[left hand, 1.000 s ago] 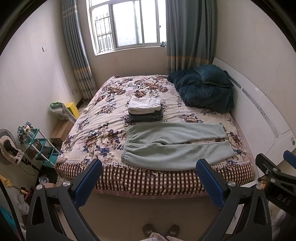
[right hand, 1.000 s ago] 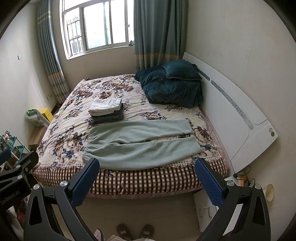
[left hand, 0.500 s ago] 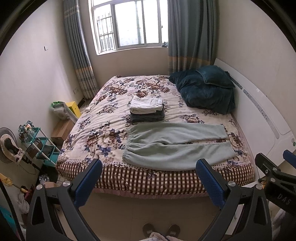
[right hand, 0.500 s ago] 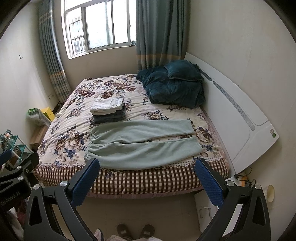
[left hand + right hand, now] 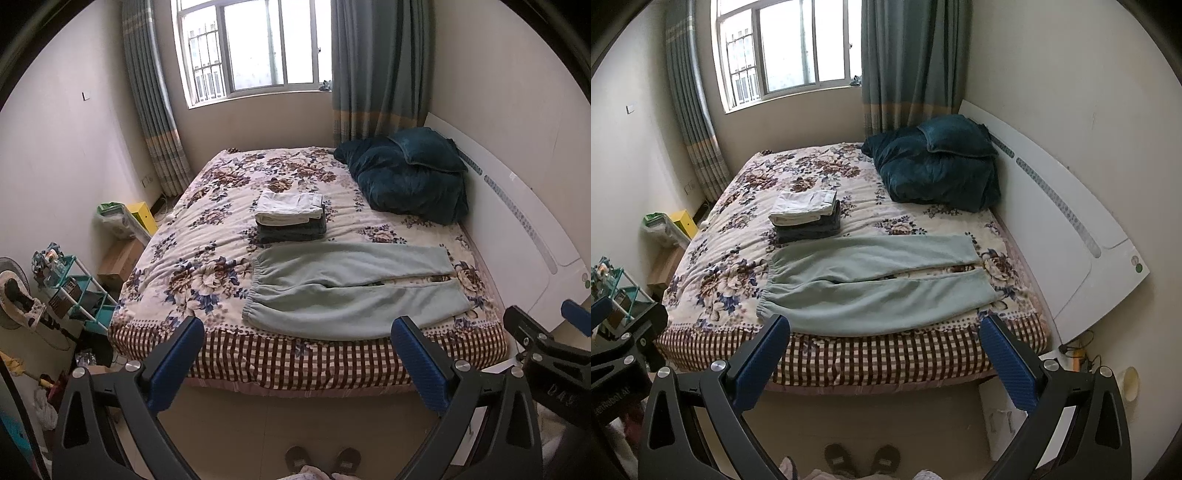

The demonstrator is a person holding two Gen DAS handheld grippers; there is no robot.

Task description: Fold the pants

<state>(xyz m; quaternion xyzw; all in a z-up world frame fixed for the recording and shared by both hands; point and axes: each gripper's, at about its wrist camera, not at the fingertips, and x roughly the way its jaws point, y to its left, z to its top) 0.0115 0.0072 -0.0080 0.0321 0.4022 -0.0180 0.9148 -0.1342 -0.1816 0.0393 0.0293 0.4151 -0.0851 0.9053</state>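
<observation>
Pale green pants (image 5: 347, 291) lie flat on the near side of the floral bed (image 5: 207, 236), waistband to the left, legs to the right, slightly parted; they also show in the right wrist view (image 5: 875, 284). My left gripper (image 5: 297, 354) is open and empty, held over the floor short of the bed's checked edge. My right gripper (image 5: 884, 354) is open and empty at about the same distance. Each gripper shows at the edge of the other's view.
A stack of folded clothes (image 5: 291, 218) sits just behind the pants. A dark teal duvet (image 5: 410, 177) is piled by the white headboard (image 5: 517, 221) on the right. Shelves and clutter (image 5: 66, 291) stand left of the bed. Slippers (image 5: 321, 458) are on the floor below.
Both views have shifted slightly nearer the bed and a little right. The pants have not moved. Both grippers stay open.
</observation>
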